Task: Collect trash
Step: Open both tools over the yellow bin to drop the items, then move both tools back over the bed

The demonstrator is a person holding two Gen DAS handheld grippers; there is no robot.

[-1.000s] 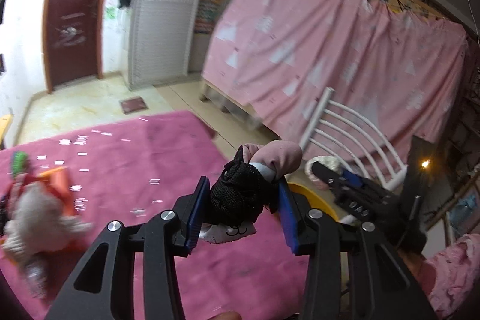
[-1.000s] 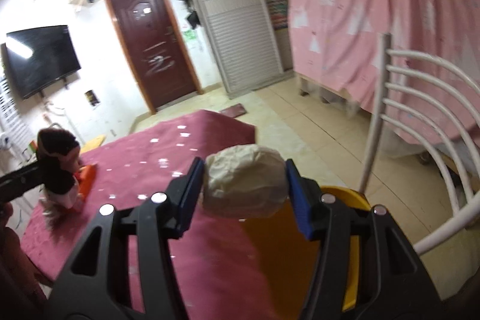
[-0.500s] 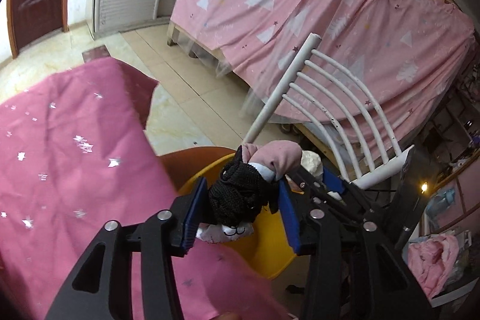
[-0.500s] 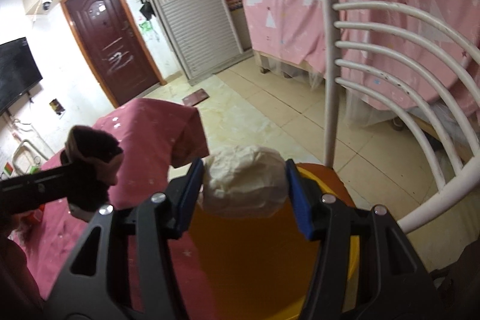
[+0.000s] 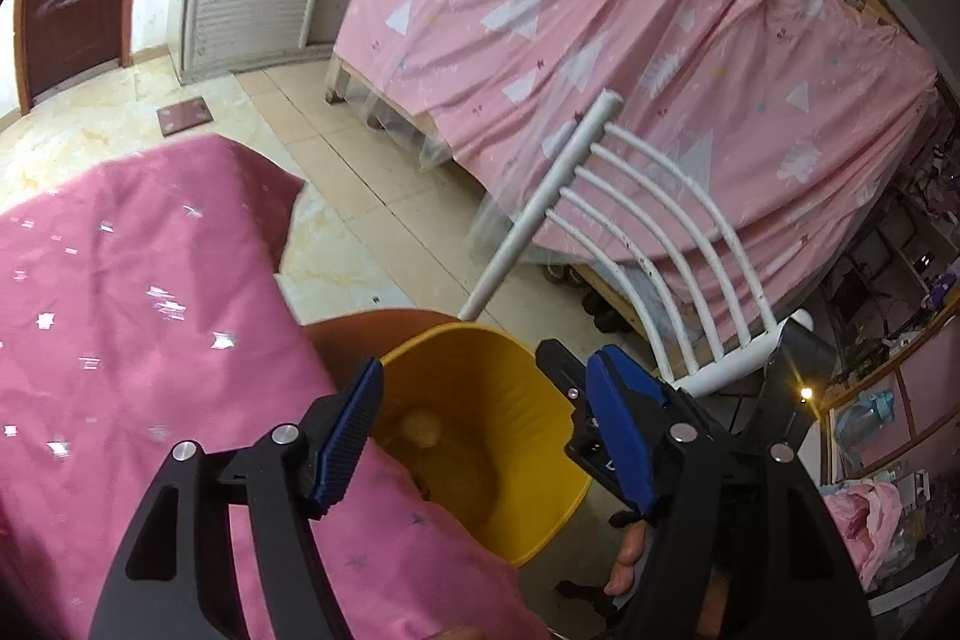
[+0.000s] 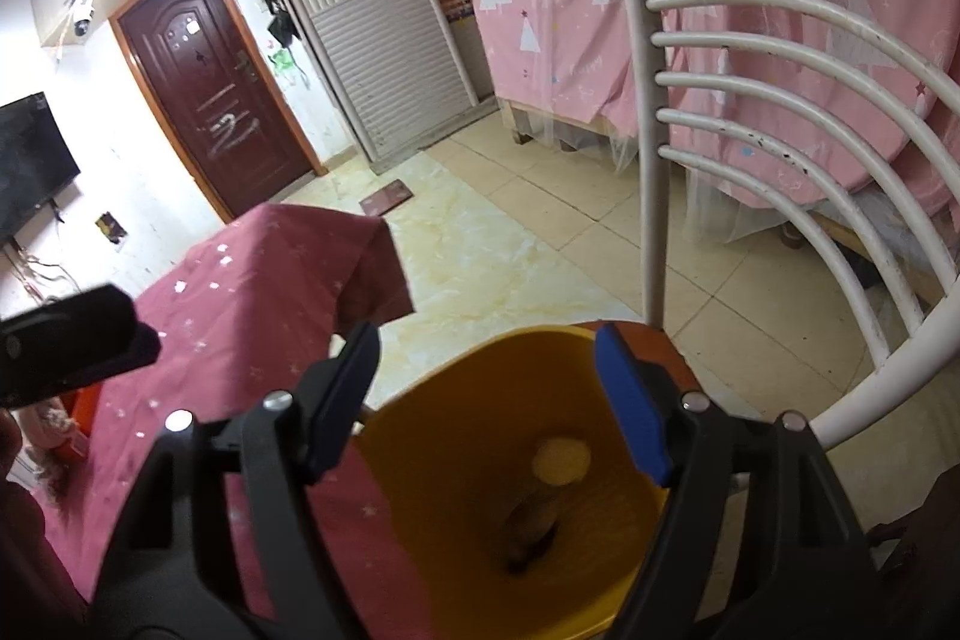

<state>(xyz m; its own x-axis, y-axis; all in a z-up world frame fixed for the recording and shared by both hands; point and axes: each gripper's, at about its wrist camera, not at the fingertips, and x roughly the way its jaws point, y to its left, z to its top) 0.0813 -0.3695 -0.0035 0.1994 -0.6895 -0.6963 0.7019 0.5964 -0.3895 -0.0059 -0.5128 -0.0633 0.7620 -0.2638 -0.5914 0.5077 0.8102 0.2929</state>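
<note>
Trash, a pale crumpled paper ball [image 6: 561, 460] and a dim dark lump [image 6: 531, 526], lies inside the yellow plastic bin [image 6: 480, 550]. Above the bin, the left tool [image 5: 486, 436] and right tool [image 6: 489, 400] have just been opening, jaws spread with nothing between them. The bin's near rim is cut off.

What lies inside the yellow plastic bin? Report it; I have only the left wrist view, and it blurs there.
Observer: In the right wrist view, a pale crumpled paper ball lies deep inside the yellow plastic bin.
Operator: Check for anything else in there.
Observer: A dark object lies right beside the ball, lower in the picture; what it is I cannot tell.
</note>
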